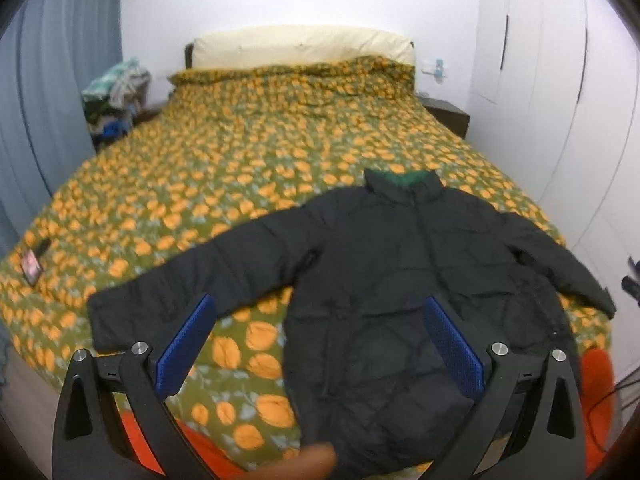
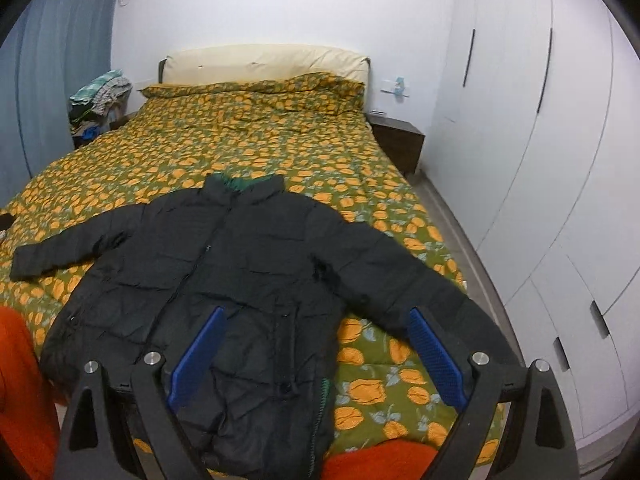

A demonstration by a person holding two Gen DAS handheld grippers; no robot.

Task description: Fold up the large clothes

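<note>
Lying flat on the near end of a bed, a black quilted jacket is spread front up, its collar pointing toward the far headboard and both sleeves stretched out to left and right. A green lining shows inside the collar. Beneath it is a green bedspread printed with orange fruit, which covers the whole bed. Both grippers hang above the near hem, clear of the cloth. The left gripper has its blue-padded fingers spread wide with nothing between them, and the right gripper likewise stands wide apart and empty. A cream headboard sits at the far wall. To the far left, a heap of clothes rests beside a blue curtain. A dark nightstand stands far right, next to white wardrobe doors. A small dark flat object lies on the bedspread at the left, too blurred to identify. Orange fabric at the near edge is cut off, and a blurred brownish shape intrudes at the bottom of the left view
</note>
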